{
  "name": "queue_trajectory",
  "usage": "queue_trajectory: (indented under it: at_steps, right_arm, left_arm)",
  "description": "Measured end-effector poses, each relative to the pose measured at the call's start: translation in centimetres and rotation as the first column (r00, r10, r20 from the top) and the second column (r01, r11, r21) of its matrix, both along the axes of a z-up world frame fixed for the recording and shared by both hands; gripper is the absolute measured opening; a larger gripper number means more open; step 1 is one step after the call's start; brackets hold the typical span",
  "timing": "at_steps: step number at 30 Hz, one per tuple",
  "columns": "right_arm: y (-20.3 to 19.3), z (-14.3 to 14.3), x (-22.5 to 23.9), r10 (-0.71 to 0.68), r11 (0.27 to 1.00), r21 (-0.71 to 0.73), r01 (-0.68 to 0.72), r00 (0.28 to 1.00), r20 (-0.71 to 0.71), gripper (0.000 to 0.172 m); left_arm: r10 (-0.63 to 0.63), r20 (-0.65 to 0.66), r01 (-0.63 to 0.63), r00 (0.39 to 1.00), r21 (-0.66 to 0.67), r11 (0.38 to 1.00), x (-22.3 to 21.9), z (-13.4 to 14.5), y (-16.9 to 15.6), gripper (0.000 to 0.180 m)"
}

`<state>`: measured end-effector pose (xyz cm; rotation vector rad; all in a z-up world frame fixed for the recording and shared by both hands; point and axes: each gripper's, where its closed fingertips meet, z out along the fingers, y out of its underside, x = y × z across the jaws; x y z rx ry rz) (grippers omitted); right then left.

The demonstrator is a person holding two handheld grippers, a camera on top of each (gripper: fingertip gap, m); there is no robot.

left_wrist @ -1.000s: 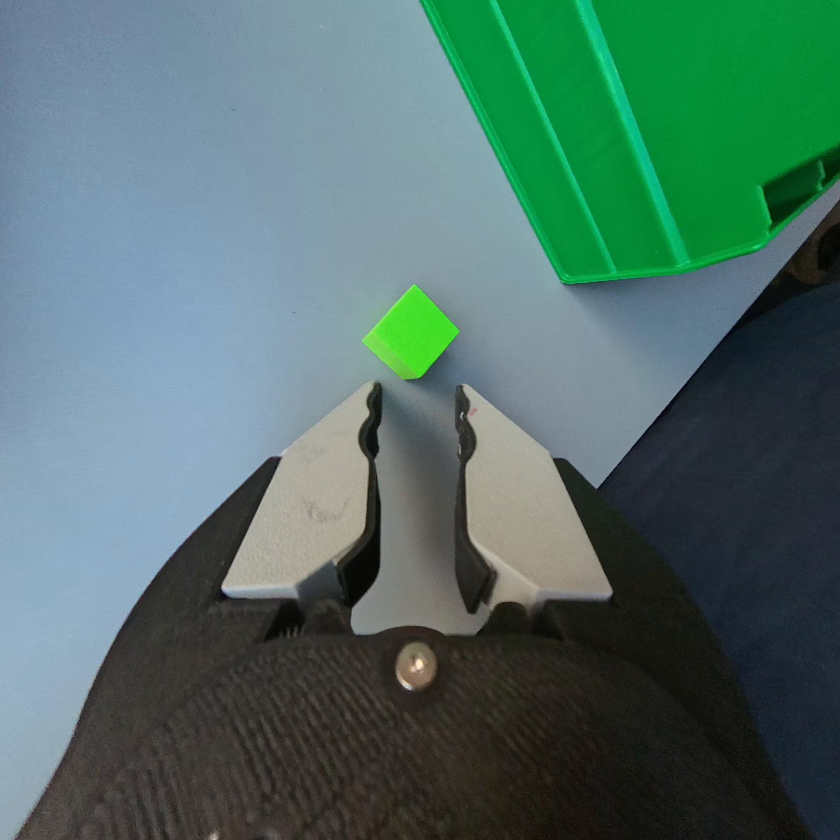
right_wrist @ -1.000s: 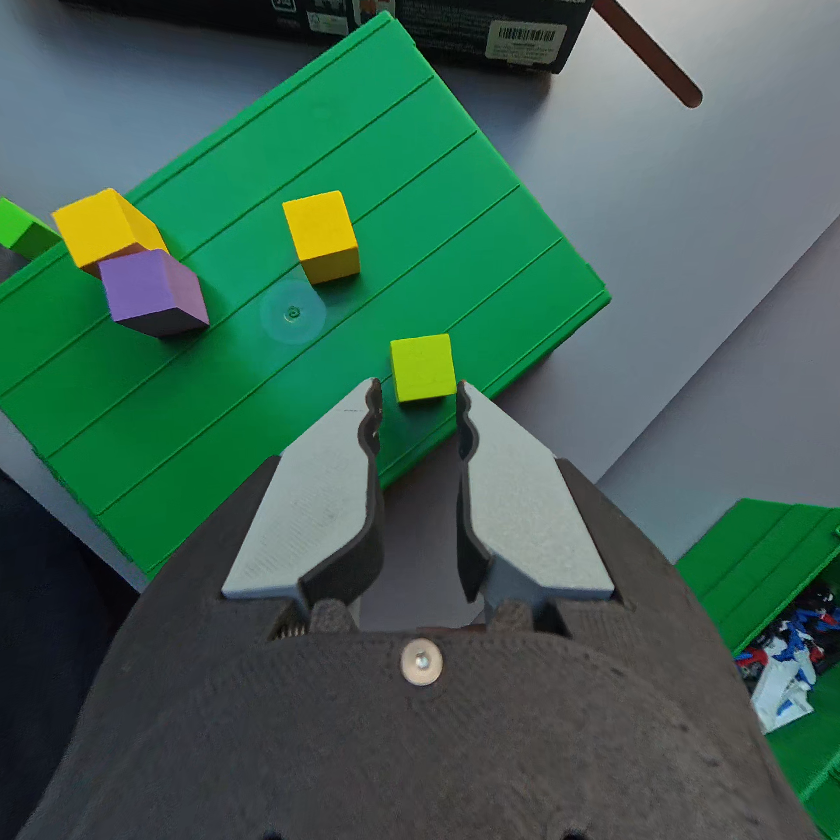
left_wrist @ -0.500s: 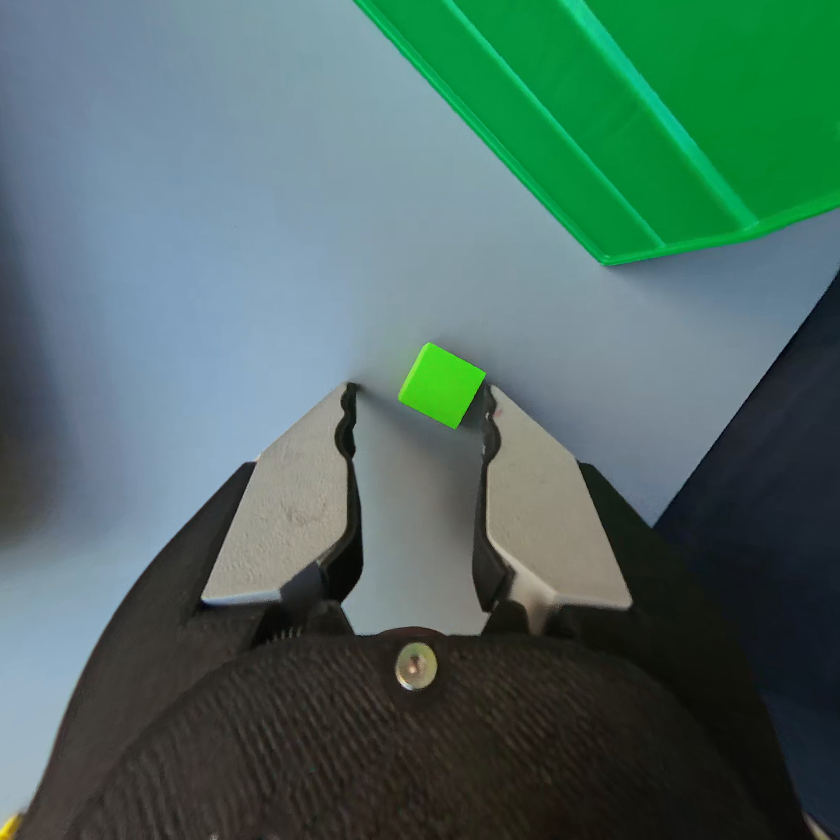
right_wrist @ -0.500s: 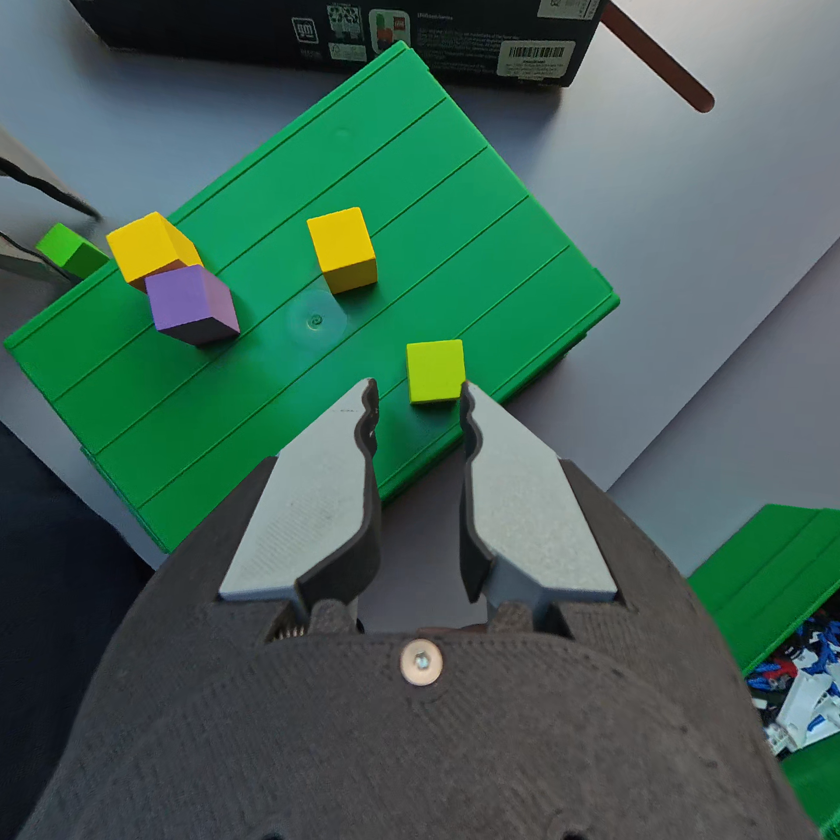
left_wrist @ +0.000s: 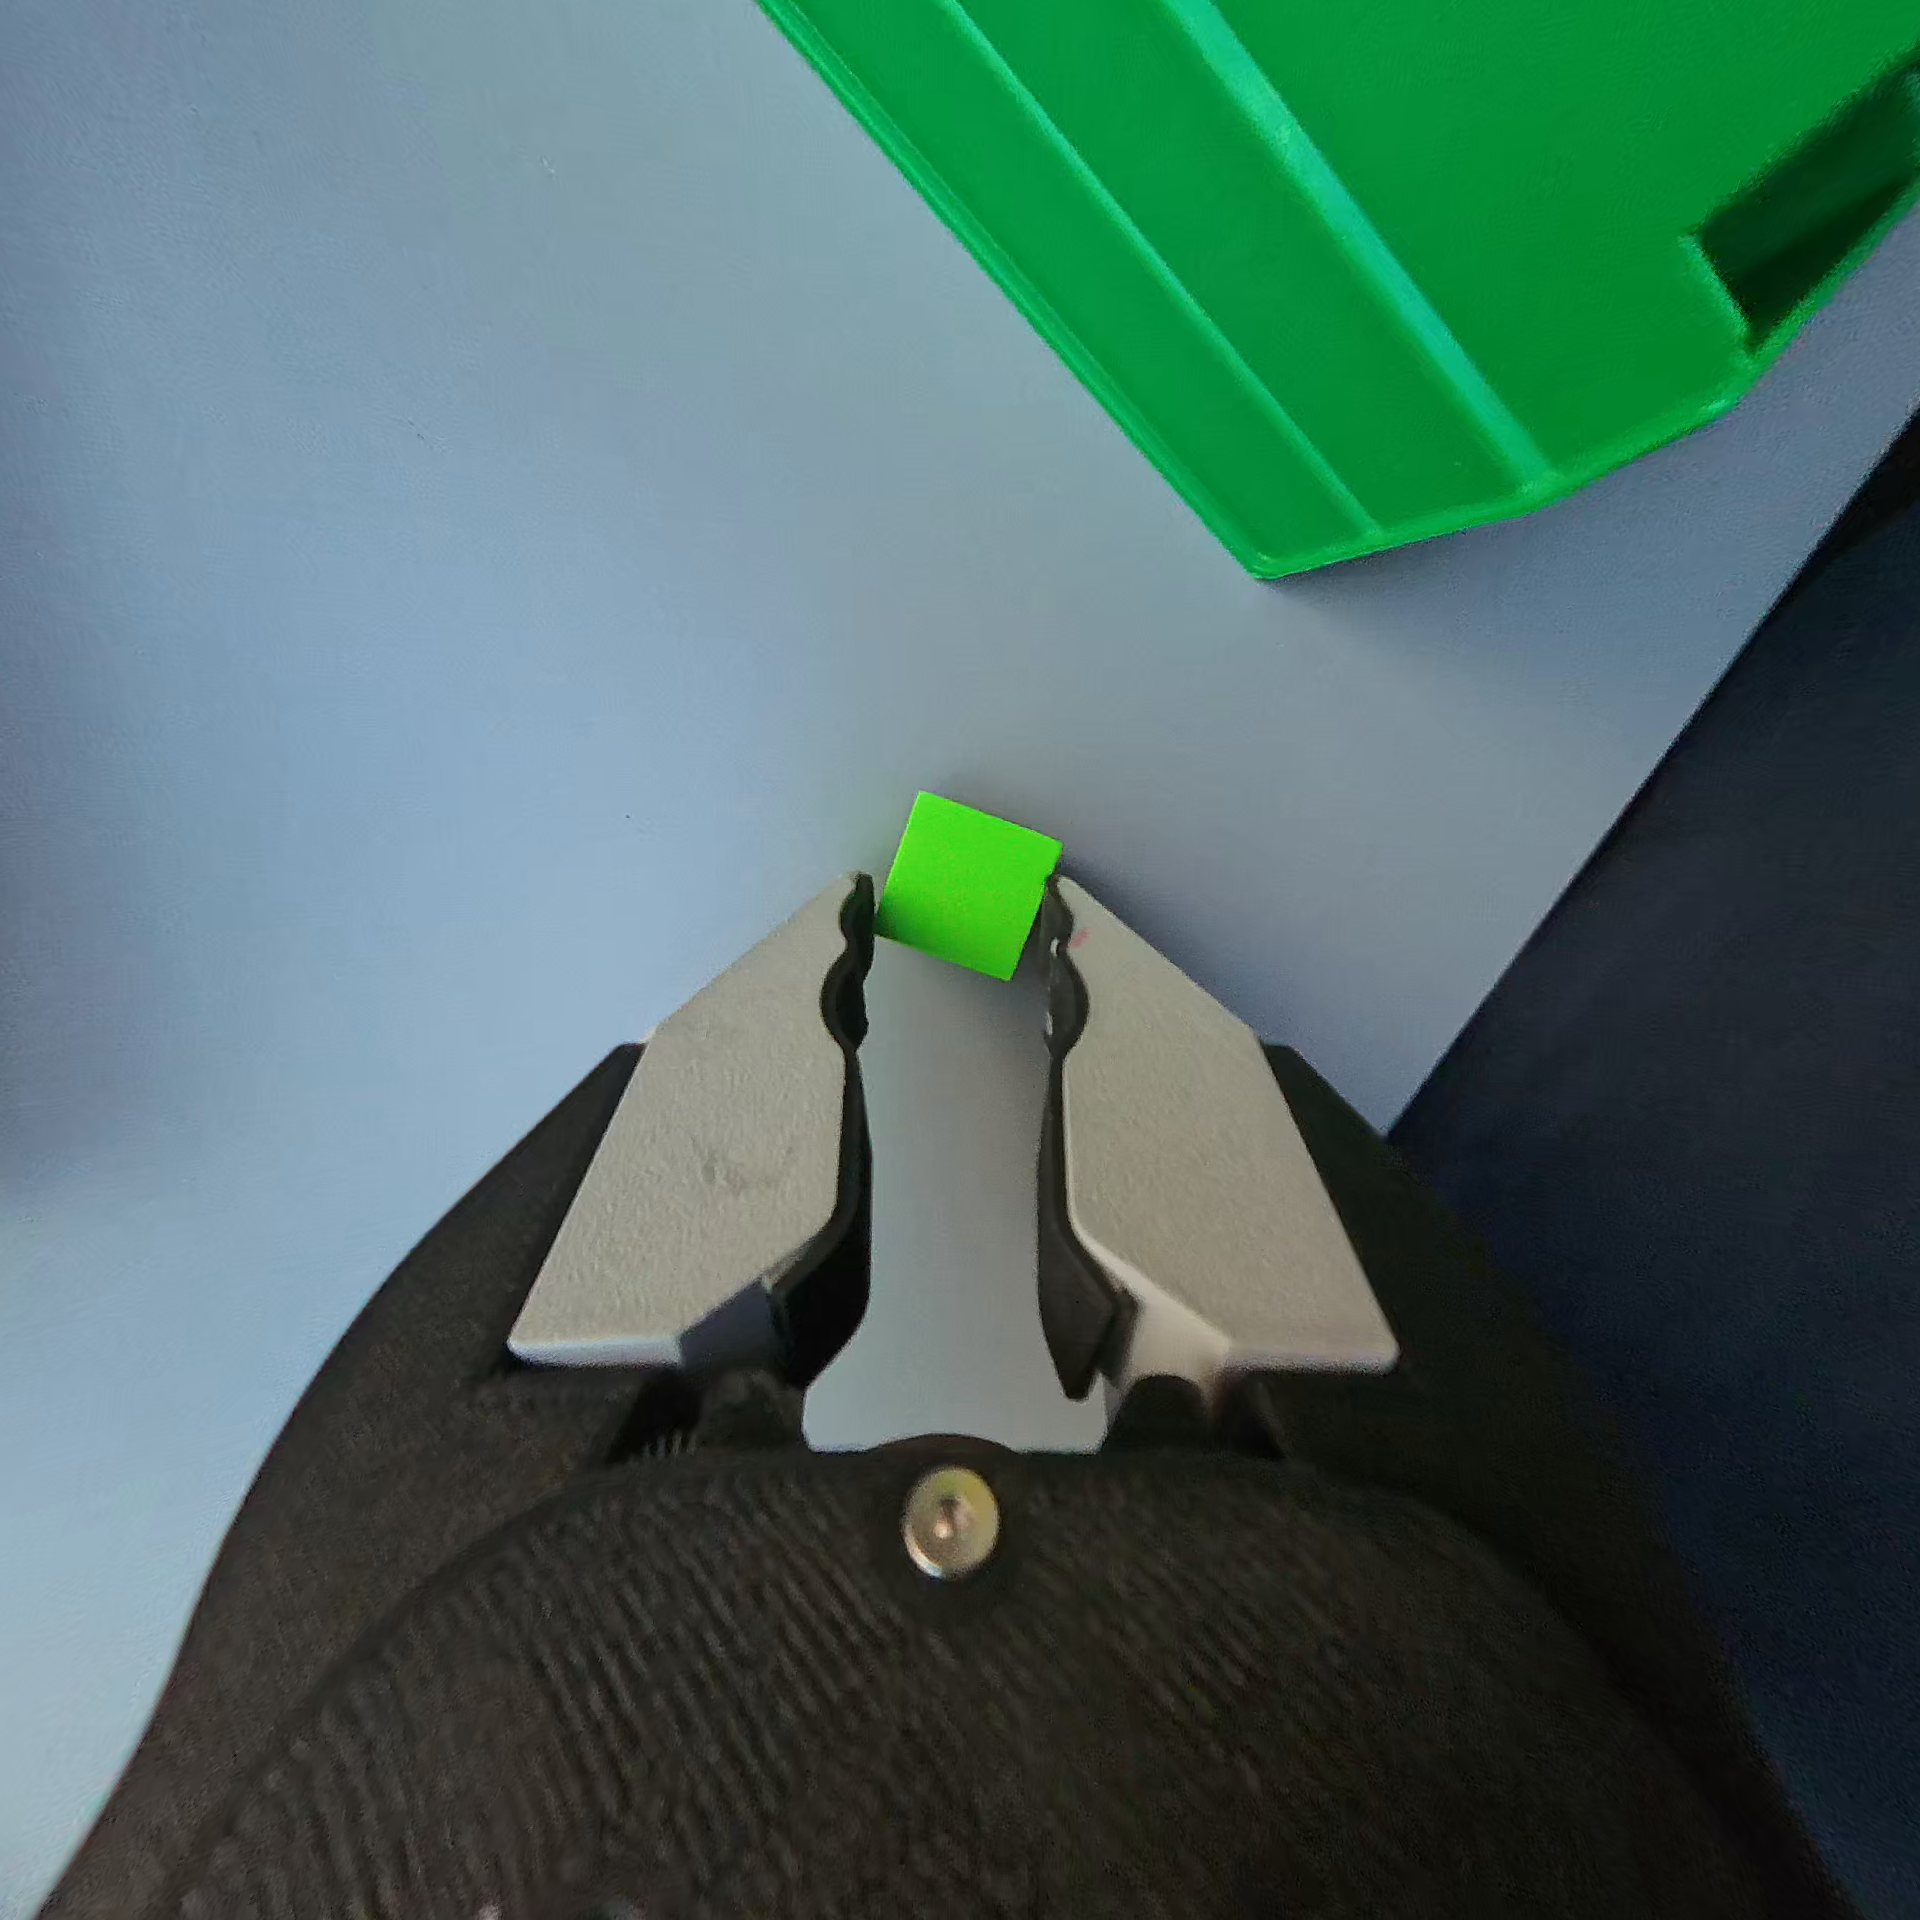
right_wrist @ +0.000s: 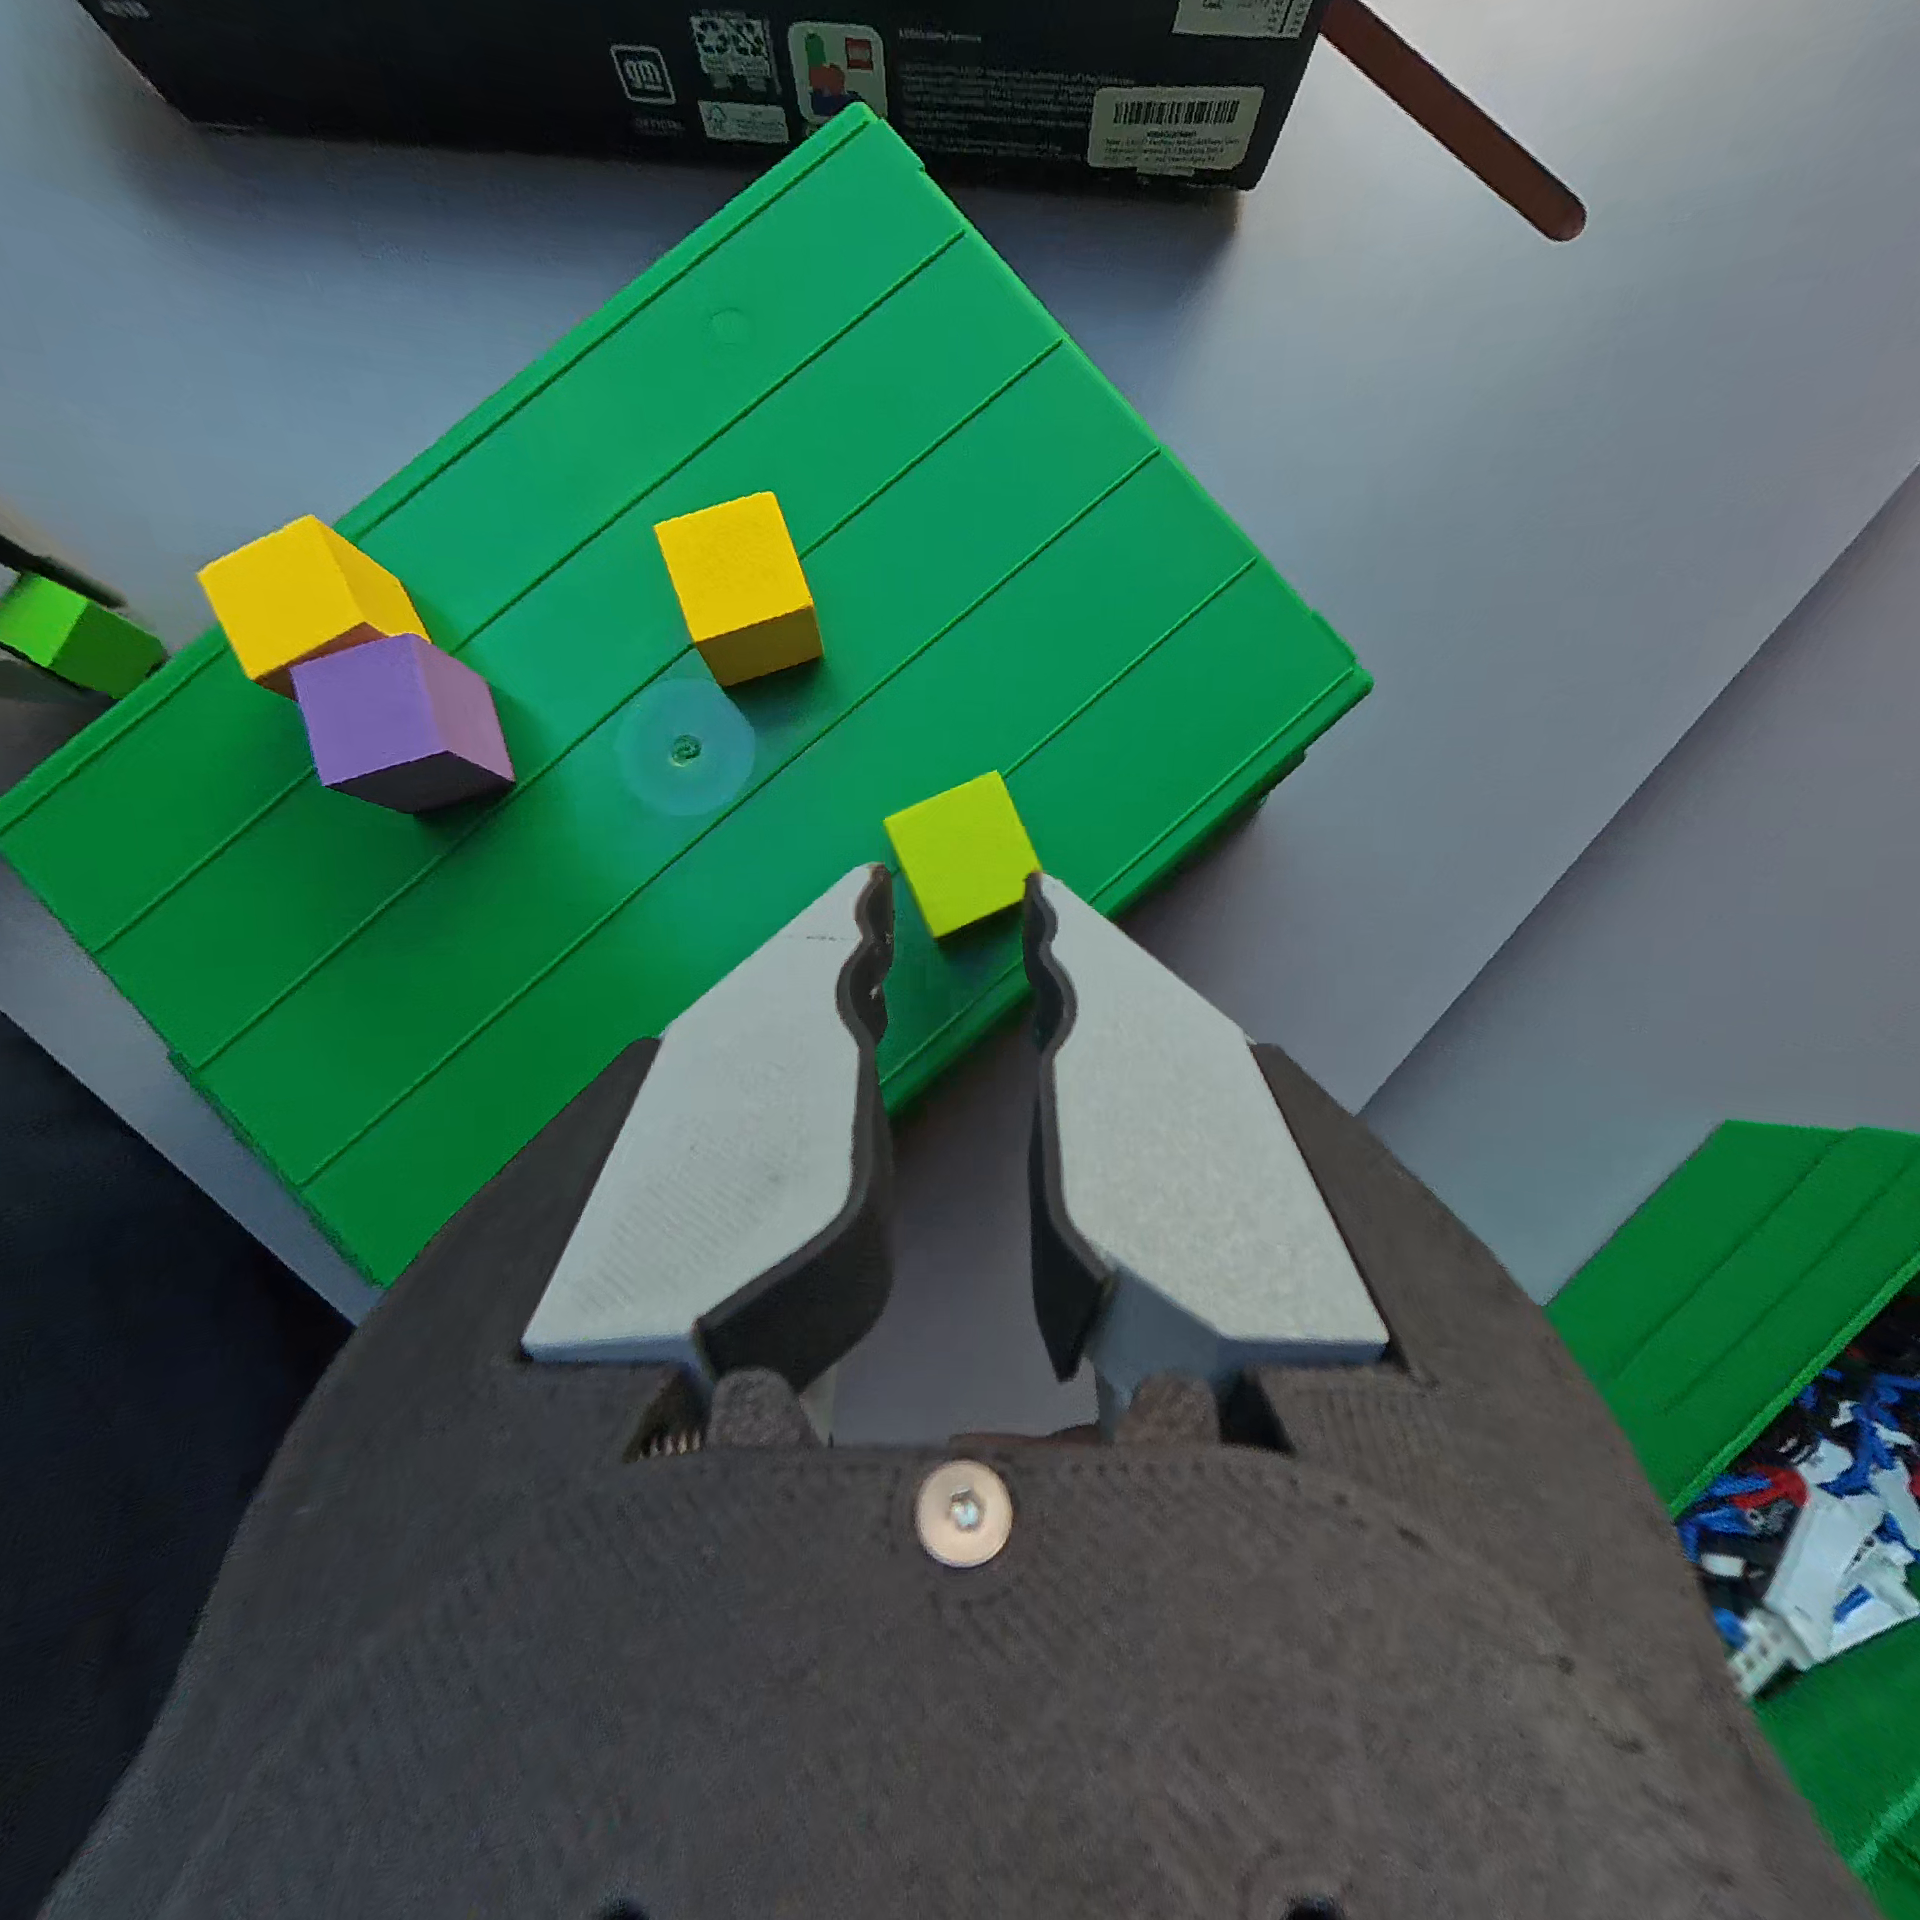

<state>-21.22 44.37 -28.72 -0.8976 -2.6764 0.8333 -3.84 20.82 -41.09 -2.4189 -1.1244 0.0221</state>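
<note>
In the left wrist view my left gripper [left_wrist: 956, 904] is shut on a bright green cube [left_wrist: 966, 883] on the blue-grey table [left_wrist: 416, 520]. Both pads touch the cube's sides, and it sits a little skewed between them. The same cube shows at the far left edge of the right wrist view [right_wrist: 73, 634]. My right gripper [right_wrist: 958, 894] stands over a green ribbed lid [right_wrist: 935, 468], with a lime cube [right_wrist: 961, 847] at its fingertips. The right pad [right_wrist: 1034, 904] touches the cube's corner. A thin strip of lid shows between the left pad [right_wrist: 878, 914] and the cube.
The lid also carries two yellow cubes [right_wrist: 738, 582] [right_wrist: 296, 592] and a purple cube [right_wrist: 400, 717]. Behind it lie a black box [right_wrist: 727, 73] and a brown stick [right_wrist: 1455, 114]. A green bin of loose bricks [right_wrist: 1818, 1507] sits at the lower right. The table edge runs past a green bin [left_wrist: 1351, 260]. Left tips to right tips: about 30 cm. My left tips are about 50 cm from the brown stick [right_wrist: 1455, 114], my right tips only 35 cm.
My left jaws opened wide, moved around the green cube and closed onto it. My right jaws narrowed about the lime cube, which has turned a little on the lid.
</note>
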Motion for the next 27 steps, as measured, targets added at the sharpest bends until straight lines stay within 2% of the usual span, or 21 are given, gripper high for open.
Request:
queue_trajectory:
  at_steps: [6, 9, 13, 18, 23, 27]
  right_arm:
    - [0.8, 0.7, 2.9, -0.068, 0.992, -0.106, 0.073, 0.996, 0.052, 0.024]
    - [0.2, 2.4, 4.5, -0.049, 0.982, -0.18, 0.062, 0.996, 0.077, 0.027]
    - [-2.5, 6.0, 6.3, 0.036, 0.958, -0.285, -0.021, 0.998, 0.048, 0.028]
    - [-7.1, 8.6, 8.1, 0.152, 0.923, -0.366, -0.117, 0.986, 0.066, 0.03]
    - [-11.6, 9.8, 11.4, 0.24, 0.872, -0.466, -0.148, 0.96, 0.143, 0.034]
    - [-13.3, 8.5, 14.6, 0.282, 0.877, -0.452, -0.162, 0.936, 0.21, 0.039]
  left_arm:
    - [0.003, 0.001, -0.003, 1.0, 0.045, 0.999, 1.8, 1.4, 0.5, 0.029]
    - [-0.007, -0.016, 0.008, 1.0, 0.084, 0.996, 1.7, 2.9, 1.1, 0.029]
    - [-0.026, -0.094, 0.039, 0.995, 0.145, 0.989, 0.3, 6.4, 2.4, 0.029]
    - [-0.064, -0.215, 0.118, 0.975, 0.248, 0.962, -1.1, 11.6, 5.3, 0.029]
    - [-0.071, -0.338, 0.187, 0.938, 0.325, 0.927, -0.8, 15.9, 7.7, 0.029]
    - [-0.085, -0.336, 0.216, 0.938, 0.377, 0.901, 0.5, 16.4, 8.4, 0.029]
